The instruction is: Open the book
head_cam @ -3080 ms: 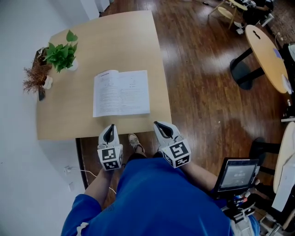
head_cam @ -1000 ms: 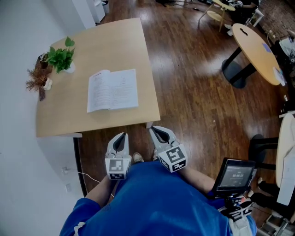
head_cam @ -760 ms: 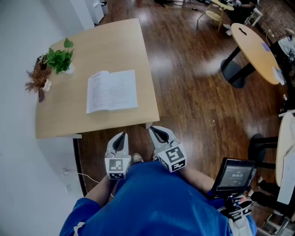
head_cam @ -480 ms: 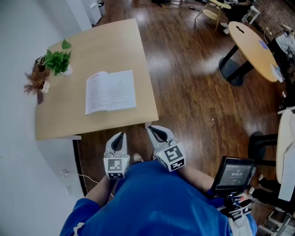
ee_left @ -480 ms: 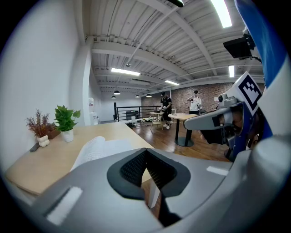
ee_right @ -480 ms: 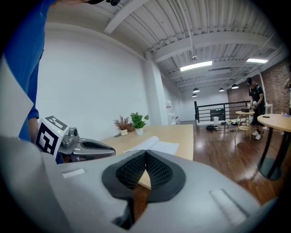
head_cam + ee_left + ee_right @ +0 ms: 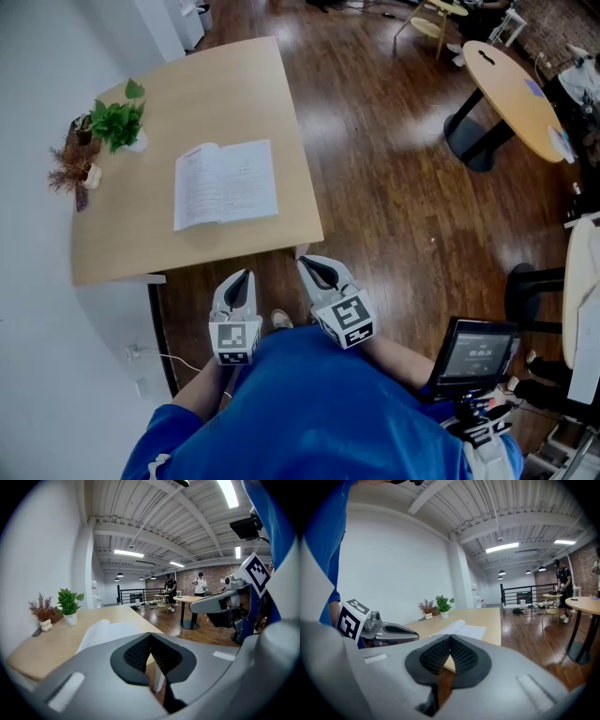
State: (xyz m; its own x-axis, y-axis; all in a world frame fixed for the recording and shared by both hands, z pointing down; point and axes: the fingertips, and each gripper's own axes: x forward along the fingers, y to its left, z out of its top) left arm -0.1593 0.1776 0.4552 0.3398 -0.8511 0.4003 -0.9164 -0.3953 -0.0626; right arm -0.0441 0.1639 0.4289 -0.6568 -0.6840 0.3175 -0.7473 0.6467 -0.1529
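We see the table point(image 7: 216, 84) as pale wood, smooth and matt. On the table the book point(image 7: 225, 183) shows white matt paper. Right of the table the floor point(image 7: 375, 159) is dark wood boards with a glossy sheen that catches the light. Just off the table's front edge, the left gripper point(image 7: 244, 275) and the right gripper point(image 7: 304, 262) look like smooth grey matt plastic. Their black pads point(image 7: 136, 654) carry a fine ribbed texture. Further from the table's front edge we note a shirt point(image 7: 328, 412) of blue cloth. At the table's left edge the pot point(image 7: 70, 619) looks white and smooth
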